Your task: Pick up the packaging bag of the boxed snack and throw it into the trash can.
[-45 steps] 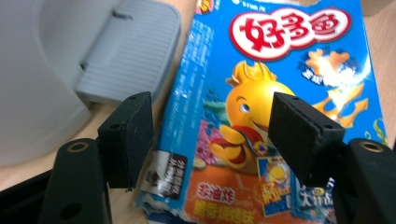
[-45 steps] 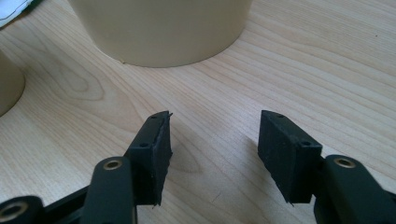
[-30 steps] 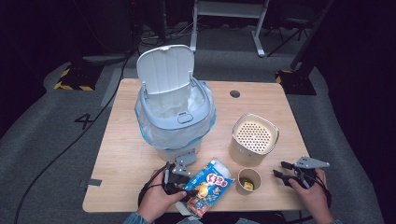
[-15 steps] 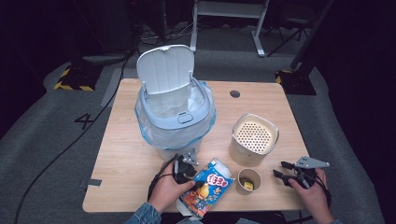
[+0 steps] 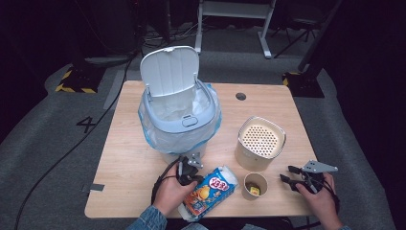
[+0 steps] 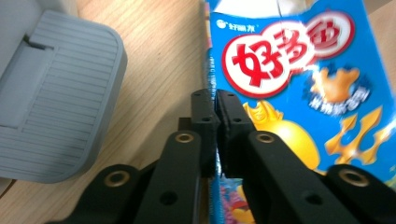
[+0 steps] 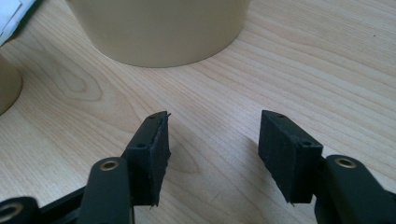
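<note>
Left claw (image 6: 215,100): I have its jaws pressed together on the left edge of the bag (image 6: 299,84), pinching the seam between the pads.
Bag: blue snack packet with red characters in a white oval; it runs forward and to the right from my left claw and lies flat on the table (image 5: 124,158) at the near edge.
Left of that claw: the grey ribbed pedal (image 6: 56,107) of the bin (image 5: 179,122), near the jaws but apart from them.
Beyond that claw: the bin stands upright, lid (image 5: 170,72) tipped open and back, clear liner folded over its rim.
Right claw (image 7: 212,149): jaws spread wide, nothing between them, low over bare wood; I cannot tell whether they touch it.
Ahead of the right claw: the cream can (image 7: 159,28) with a perforated top, well apart from the tips.
Left of the right claw: a small paper cup (image 5: 255,185) with something yellow inside, sitting between bag and claw.
Hands: my left hand (image 5: 172,191) grips the left claw beside the bag; my right hand (image 5: 321,199) grips the other at the table's near right corner.
</note>
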Motion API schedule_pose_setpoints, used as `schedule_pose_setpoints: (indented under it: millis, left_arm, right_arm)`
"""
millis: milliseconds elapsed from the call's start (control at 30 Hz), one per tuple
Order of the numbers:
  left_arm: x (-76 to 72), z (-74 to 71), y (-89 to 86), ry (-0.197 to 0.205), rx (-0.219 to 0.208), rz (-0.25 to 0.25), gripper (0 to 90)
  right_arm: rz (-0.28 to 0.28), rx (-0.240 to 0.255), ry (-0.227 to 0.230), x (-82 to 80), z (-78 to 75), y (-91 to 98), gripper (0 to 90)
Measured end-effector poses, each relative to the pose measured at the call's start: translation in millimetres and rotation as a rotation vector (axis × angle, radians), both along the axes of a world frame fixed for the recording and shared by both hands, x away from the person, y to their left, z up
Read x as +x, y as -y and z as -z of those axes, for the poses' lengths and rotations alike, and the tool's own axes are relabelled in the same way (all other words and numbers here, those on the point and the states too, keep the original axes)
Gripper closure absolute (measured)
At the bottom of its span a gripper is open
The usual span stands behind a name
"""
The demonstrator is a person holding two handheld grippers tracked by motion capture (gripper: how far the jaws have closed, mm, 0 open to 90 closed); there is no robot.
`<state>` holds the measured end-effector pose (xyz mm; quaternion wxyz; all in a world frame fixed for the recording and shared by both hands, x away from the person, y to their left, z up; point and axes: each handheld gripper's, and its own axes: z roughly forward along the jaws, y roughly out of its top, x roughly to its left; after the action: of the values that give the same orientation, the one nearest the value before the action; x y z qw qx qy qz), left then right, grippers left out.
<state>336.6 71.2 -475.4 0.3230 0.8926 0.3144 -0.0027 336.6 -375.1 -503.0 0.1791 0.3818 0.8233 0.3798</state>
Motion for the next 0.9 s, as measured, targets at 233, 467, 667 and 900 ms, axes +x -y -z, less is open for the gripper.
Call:
schedule_pose_setpoints:
  millis: [233,467,667,900]
  left_arm:
    - [-7.0,-18.5,-9.9,0.050,-0.110,0.009,88.0]
    - [-16.9,-39.1,-23.8,0.133,-0.211,0.017,88.1]
    - [-21.0,-50.9,-34.1,0.237,-0.288,0.002,88.1]
    - [-22.8,-64.8,-37.2,0.314,-0.344,0.008,88.2]
  right_arm:
    - [0.000,0.000,0.000,0.0,0.0,0.0,43.5]
    - [0.000,0.000,0.000,0.0,0.0,0.0,43.4]
    - [0.000,0.000,0.000,0.0,0.0,0.0,43.5]
    - [0.000,0.000,0.000,0.0,0.0,0.0,43.4]
